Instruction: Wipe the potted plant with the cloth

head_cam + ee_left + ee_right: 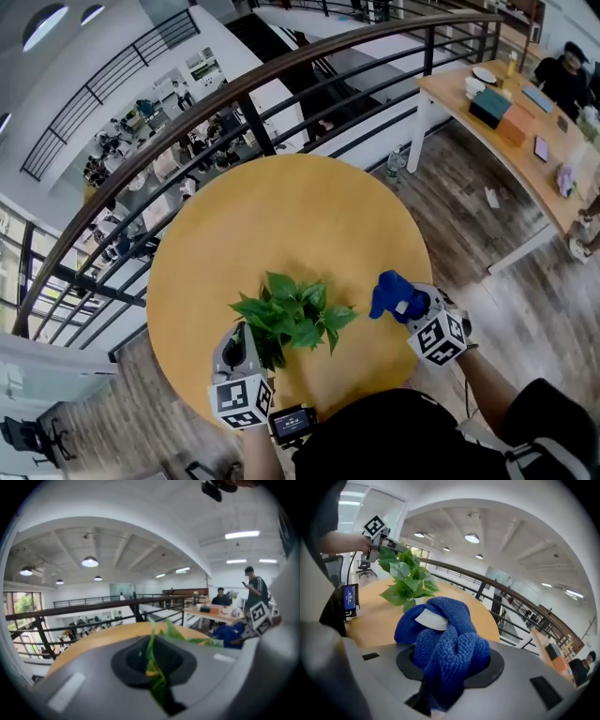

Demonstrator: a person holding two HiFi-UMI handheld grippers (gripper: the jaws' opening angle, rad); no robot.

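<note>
A small potted plant (pixel 292 317) with bright green leaves stands near the front edge of the round yellow table (pixel 281 216); its pot is hidden under the leaves. My left gripper (pixel 251 337) is at the plant's left side, shut on one green leaf (pixel 154 667) that runs between its jaws. My right gripper (pixel 405 305) hovers to the right of the plant, shut on a bunched blue cloth (pixel 392 293). In the right gripper view the cloth (pixel 440 639) fills the jaws and the plant (pixel 405 581) lies beyond it, a short gap away. The cloth (pixel 229 633) also shows at the right of the left gripper view.
A dark railing (pixel 281 70) curves behind the table, with a lower floor beyond it. A long wooden table (pixel 511 122) with boxes and a seated person stands at the far right. A small screen device (pixel 291 424) sits at the table's near edge, by my body.
</note>
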